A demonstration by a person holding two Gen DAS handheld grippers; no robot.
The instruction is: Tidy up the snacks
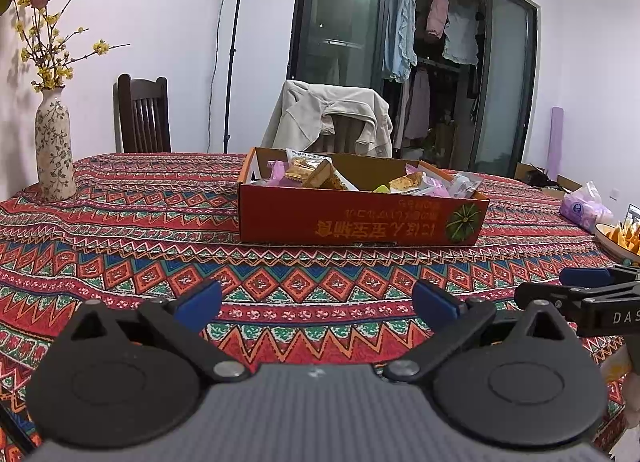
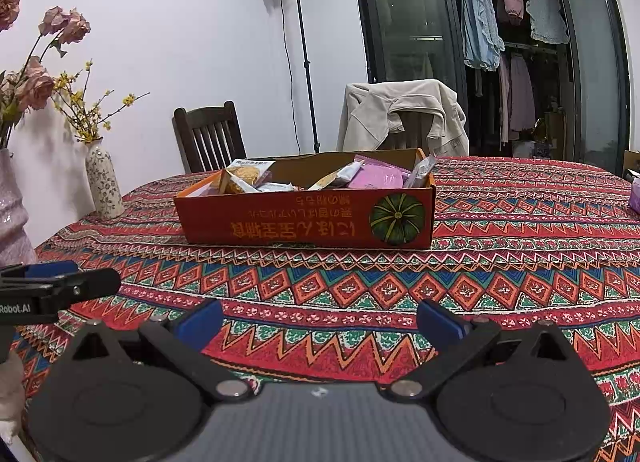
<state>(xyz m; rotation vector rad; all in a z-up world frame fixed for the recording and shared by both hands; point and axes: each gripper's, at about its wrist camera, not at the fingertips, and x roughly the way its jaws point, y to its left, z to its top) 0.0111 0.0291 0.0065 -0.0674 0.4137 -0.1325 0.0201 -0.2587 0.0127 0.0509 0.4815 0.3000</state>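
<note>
A red cardboard box (image 1: pixel 360 222) with a green pumpkin print stands on the patterned tablecloth, holding several wrapped snacks (image 1: pixel 320 176) in pink, white and orange packets. It also shows in the right wrist view (image 2: pixel 308 222) with its snacks (image 2: pixel 376 178). My left gripper (image 1: pixel 316 300) is open and empty, low over the cloth, well short of the box. My right gripper (image 2: pixel 320 322) is open and empty, also short of the box. Each gripper sees the other at its side: the right gripper (image 1: pixel 576 290), the left gripper (image 2: pixel 60 286).
A floral vase (image 1: pixel 54 146) with yellow sprigs stands at the table's far left. A plate of orange snacks (image 1: pixel 624 238) and a tissue pack (image 1: pixel 584 210) sit at the right. Two chairs (image 1: pixel 144 118), one with a beige jacket (image 1: pixel 332 118), stand behind the table.
</note>
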